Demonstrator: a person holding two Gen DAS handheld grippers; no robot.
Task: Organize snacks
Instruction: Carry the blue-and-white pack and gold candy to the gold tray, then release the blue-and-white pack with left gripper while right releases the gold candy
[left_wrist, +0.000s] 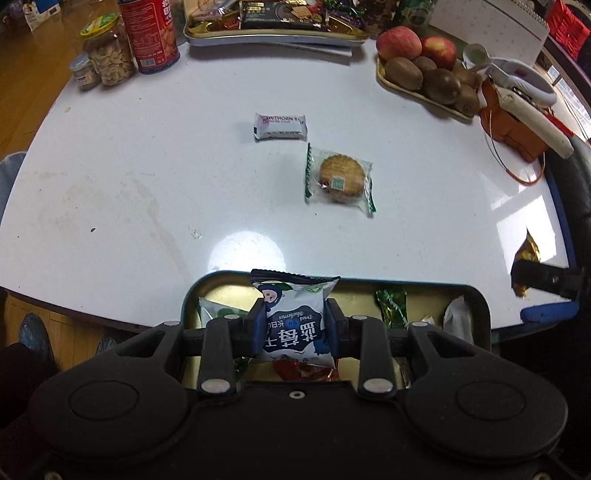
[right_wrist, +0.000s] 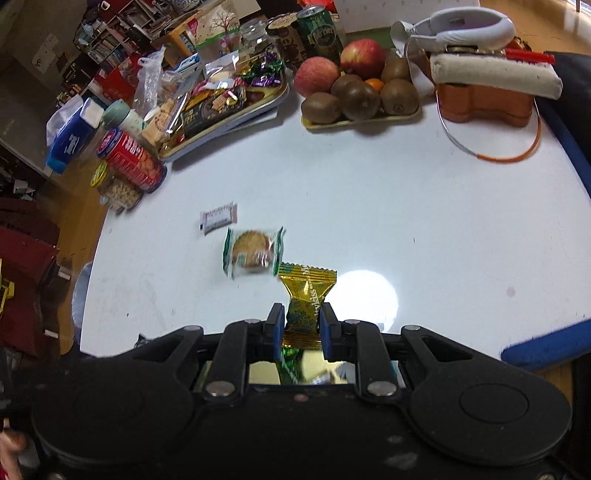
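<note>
White tabletop: left gripper (left_wrist: 294, 325) clamps a blueberry packet (left_wrist: 295, 317) directly above the tin (left_wrist: 476, 295); right gripper (right_wrist: 299, 328) pinches a gold candy (right_wrist: 304, 299) beside it, over the tin's near edge.

Home living/dining area, lived-in, cluttered.
Round white table (right_wrist: 369, 206) on wood floor; fruit tray (right_wrist: 360, 120) with apples and kiwis, peanut jar (left_wrist: 109, 50), red biscuit tin (right_wrist: 133, 162), Perrier can (right_wrist: 319, 31), tissue pack (right_wrist: 72, 138). Crammed bookshelves (right_wrist: 110, 33) and plastic bags behind.
</note>
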